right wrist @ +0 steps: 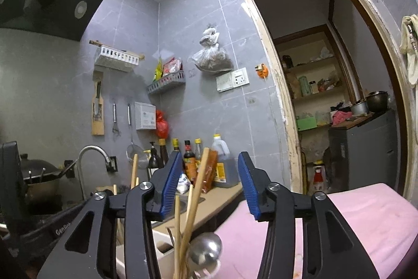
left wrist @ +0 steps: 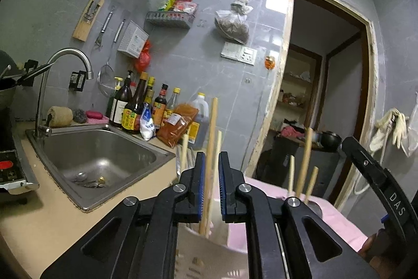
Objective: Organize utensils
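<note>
In the left wrist view my left gripper (left wrist: 211, 169) has its blue-padded jaws close around two bamboo chopsticks (left wrist: 211, 148) that stand upright in a beige utensil holder (left wrist: 209, 250) below it. Several more chopsticks (left wrist: 304, 164) stand to the right. In the right wrist view my right gripper (right wrist: 210, 182) is open and empty, above the holder (right wrist: 162, 245). Chopsticks (right wrist: 194, 203) and a steel ladle (right wrist: 205, 250) stand in the holder, between the open jaws and slightly to the left.
A steel sink (left wrist: 99, 161) with a tap (left wrist: 65, 75) lies left. Sauce bottles (left wrist: 141, 106) line the counter by the wall. A pink cloth (right wrist: 339, 226) covers a surface on the right. A doorway (right wrist: 326, 96) opens behind. A wok (right wrist: 39, 174) sits far left.
</note>
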Available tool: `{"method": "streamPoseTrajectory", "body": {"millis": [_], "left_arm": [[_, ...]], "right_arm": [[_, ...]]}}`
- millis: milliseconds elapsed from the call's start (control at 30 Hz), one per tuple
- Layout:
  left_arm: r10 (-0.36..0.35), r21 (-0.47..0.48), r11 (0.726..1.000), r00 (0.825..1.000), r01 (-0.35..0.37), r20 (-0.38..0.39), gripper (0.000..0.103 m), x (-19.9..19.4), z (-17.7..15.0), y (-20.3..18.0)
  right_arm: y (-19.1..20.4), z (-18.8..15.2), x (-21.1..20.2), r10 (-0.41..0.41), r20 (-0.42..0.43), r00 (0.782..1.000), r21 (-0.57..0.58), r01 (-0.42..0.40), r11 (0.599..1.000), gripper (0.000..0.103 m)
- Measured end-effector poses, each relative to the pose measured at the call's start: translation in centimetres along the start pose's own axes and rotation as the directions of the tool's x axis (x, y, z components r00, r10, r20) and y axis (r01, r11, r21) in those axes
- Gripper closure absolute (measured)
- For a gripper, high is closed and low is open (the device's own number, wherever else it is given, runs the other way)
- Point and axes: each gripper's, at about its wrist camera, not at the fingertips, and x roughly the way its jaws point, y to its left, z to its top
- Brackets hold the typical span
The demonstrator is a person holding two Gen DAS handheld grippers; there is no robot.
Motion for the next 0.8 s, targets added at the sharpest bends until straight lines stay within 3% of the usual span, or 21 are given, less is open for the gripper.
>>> {"method": "streamPoseTrajectory", "body": {"millis": [200, 300, 467, 800], "left_arm": [[-0.026, 0.017, 0.999, 0.998, 0.027, -0.06, 0.083, -1.5, 0.0, -0.9], [-0.048, 0.018, 0.999, 0.995, 0.05, -0.087, 0.071, -2.6, -0.2, -1.3], [-0.081, 0.058, 0.994, 0.988, 0.089, -0.13, 0.066, -4.5, -0.6, -2.6], [-0.137, 0.086, 0.984, 0.97, 0.157, -0.203, 0.026, -8.0, -2.4, -3.9]], "right_arm": [[-0.5, 0.6, -3.0, -0.033, -0.023, 0.999, -0.013, 0.032, 0.999, 0.052], [-0.7, 0.8, -4.6, -0.043, -0.039, 0.998, -0.017, 0.042, 0.999, 0.04], [-1.1, 1.3, -7.5, -0.071, -0.079, 0.994, -0.029, 0.069, 0.997, 0.036], [-1.9, 1.5, -13.1, -0.14, -0.184, 0.973, -0.037, 0.135, 0.99, 0.011]]}}
